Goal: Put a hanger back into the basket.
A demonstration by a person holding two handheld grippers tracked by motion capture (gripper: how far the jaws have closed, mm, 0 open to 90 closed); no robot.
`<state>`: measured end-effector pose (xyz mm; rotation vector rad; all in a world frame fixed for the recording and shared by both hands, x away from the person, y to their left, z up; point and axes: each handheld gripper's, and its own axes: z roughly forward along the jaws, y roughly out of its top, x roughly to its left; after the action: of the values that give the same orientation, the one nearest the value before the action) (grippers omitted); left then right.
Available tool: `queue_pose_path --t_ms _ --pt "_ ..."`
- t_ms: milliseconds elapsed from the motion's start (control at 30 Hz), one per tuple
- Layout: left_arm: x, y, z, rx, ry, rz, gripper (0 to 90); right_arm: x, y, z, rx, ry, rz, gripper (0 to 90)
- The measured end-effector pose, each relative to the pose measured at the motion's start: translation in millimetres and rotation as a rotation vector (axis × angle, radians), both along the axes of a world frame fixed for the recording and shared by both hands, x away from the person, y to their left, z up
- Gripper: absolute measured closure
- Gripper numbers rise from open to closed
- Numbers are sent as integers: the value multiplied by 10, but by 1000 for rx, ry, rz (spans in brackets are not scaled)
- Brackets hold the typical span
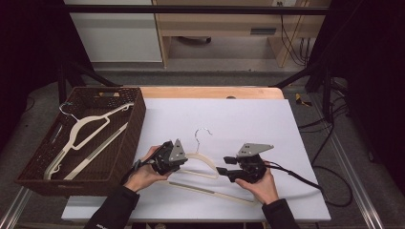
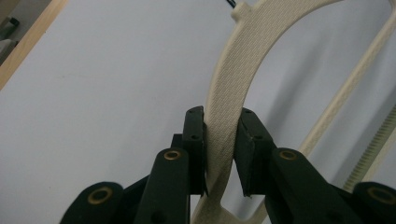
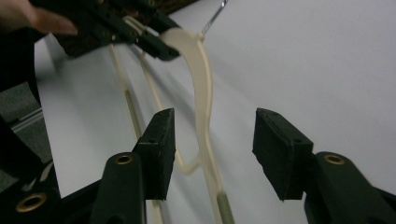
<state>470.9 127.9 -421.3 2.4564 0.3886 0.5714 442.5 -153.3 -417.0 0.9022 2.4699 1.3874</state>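
Cream hanger point(image 1: 203, 164) on the white board point(image 1: 248, 119), near its front edge, between the two hands; metal hook point(image 1: 202, 135) pointing away from the person, bottom bar running toward the lower right. Left shoulder of that hanger point(image 2: 229, 98) pinched between the jaws of the left gripper point(image 1: 177, 160): pads pressed flat against both faces of the textured cream arm, seen close in the left gripper view point(image 2: 223, 149). Same grip seen from afar in the right gripper view, at upper left, black jaws closed over the curve of the hanger point(image 3: 198, 70).

Right gripper point(image 1: 224, 171) just beside the hanger's right shoulder, jaws spread, pads apart and not pressing anything. In the right gripper view point(image 3: 212, 149), thin edge of the hanger running up between the two pads, nearer the left pad, clear gap on both sides.

Left hand point(image 1: 145, 171) and right hand point(image 1: 262, 186) in dark sleeves, entering from the bottom edge. Cable point(image 1: 305, 183) trailing from the right gripper across the board to the right.

Further out, left of the board: dark wicker basket point(image 1: 136, 124) with a second cream hanger point(image 1: 83, 136) lying inside, well apart from the held one.
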Motion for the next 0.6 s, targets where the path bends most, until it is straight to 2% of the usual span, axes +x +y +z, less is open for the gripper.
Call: queue_pose_path --t_ms 133,233,333,467,533,567,600 --pt "-42 11 2 -10 -10 4 754 125 181 19 9 5 1 469" --pt "-58 15 5 -10 -8 7 754 189 275 -17 11 34 17 492" --pt "-66 11 -1 -13 -9 5 754 237 337 -75 -7 66 24 549" --pt "-87 -3 4 -7 -4 -9 754 268 397 -131 -29 107 63 663" --pt "-102 -13 2 -15 -2 -14 755 279 408 -148 -36 109 78 736" --pt "-106 -13 7 -13 3 -16 755 272 407 -147 -41 123 89 781" --pt "-114 -13 6 -15 0 -18 754 272 406 -149 -42 122 98 784"
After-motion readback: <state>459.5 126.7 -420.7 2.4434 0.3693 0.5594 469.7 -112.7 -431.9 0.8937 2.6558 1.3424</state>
